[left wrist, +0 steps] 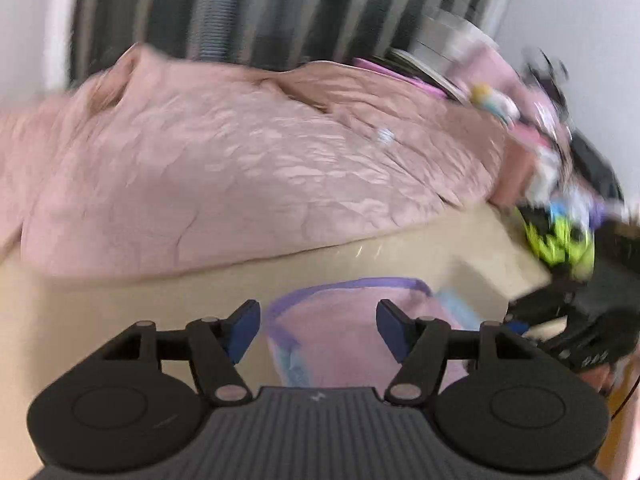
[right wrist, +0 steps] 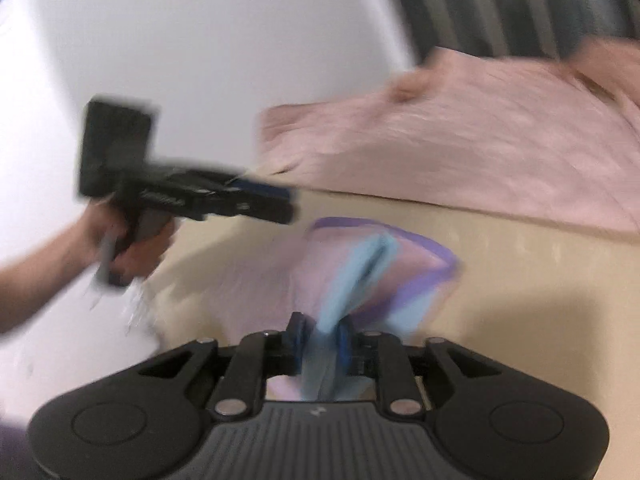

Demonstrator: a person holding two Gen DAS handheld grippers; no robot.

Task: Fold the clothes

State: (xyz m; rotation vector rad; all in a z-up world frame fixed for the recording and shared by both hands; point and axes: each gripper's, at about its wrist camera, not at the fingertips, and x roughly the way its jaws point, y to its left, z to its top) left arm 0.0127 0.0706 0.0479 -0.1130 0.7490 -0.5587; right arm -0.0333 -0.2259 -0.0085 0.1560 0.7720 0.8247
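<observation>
A small pink garment [left wrist: 340, 332] with purple trim and light-blue parts lies on the beige surface [left wrist: 120, 300]. In the left wrist view my left gripper [left wrist: 318, 330] hangs open above it, nothing between its blue pads. My right gripper [right wrist: 320, 344] is shut on a light-blue fold of the pink garment [right wrist: 360, 264], which is lifted and blurred. The left gripper [right wrist: 264, 200] also shows in the right wrist view, held in a hand [right wrist: 132, 240] at the left, above the surface.
A large pink quilt [left wrist: 240, 168] is bunched across the back. A pile of mixed clothes [left wrist: 560, 216], some neon yellow, lies at the right. Striped curtains [left wrist: 280, 8] hang behind, next to a white wall [right wrist: 180, 60]. The right gripper [left wrist: 560, 320] shows dark at the right edge.
</observation>
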